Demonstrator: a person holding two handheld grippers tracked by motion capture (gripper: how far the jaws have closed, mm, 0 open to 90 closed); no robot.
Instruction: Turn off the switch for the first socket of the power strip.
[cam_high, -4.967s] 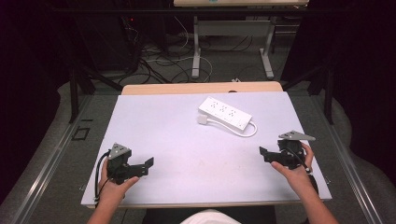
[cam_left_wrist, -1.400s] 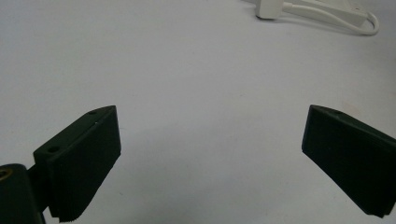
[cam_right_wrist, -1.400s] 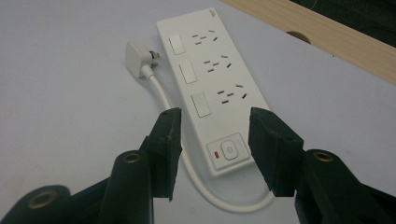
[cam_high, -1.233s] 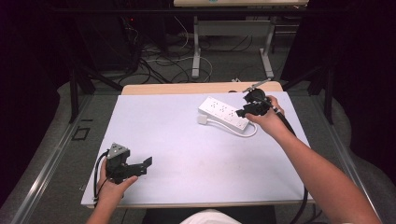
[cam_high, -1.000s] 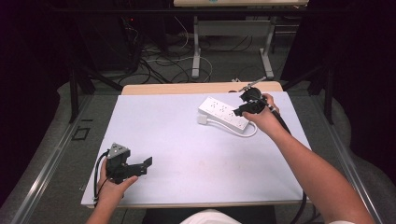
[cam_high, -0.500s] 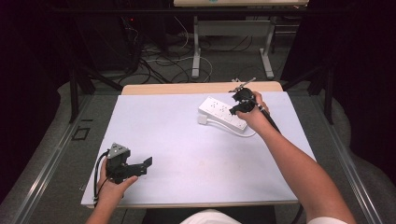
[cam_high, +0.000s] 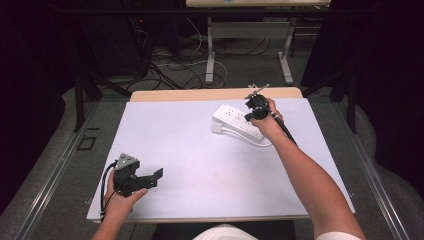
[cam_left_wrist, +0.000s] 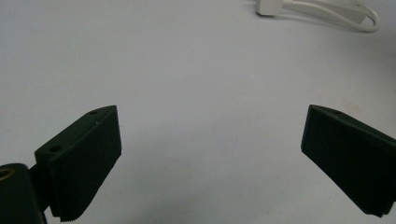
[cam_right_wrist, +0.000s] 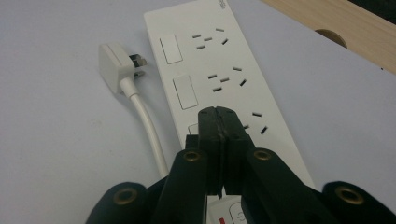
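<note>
- Dark floor and a tangle of cables (cam_high: 175, 62) lie behind the work area, with the legs of another desk (cam_high: 210, 50) standing farther back.
- Up front, a pale table (cam_high: 200, 150) carries a strip of bare wood (cam_high: 190, 94) along its far edge; the right gripper view shows a round hole (cam_right_wrist: 330, 38) in that wood.
- On the far right part of the table lies a white power strip (cam_high: 235, 120), set at a slant. In the right gripper view its face (cam_right_wrist: 219, 70) shows rows of socket slots and a rectangular switch beside each group.
- Its white plug (cam_right_wrist: 116, 60) rests on the table just beside the strip's far end, pins pointing toward the strip, and the white cord (cam_right_wrist: 149, 135) runs back along the strip's side.
- Over the strip's near half, the right gripper (cam_high: 251, 107) is held in the person's outstretched right hand (cam_high: 267, 122). In its own view the jaws are pressed together with nothing between them, tips (cam_right_wrist: 218, 114) over the strip's face beside the third switch. I cannot tell whether they touch the plastic.
- Near the front left corner, the left gripper (cam_high: 150, 177) sits low in the left hand (cam_high: 122, 197), well apart from the strip. Its jaws are spread wide over bare table, nothing between them, and a cable (cam_high: 106, 185) loops from its back.
</note>
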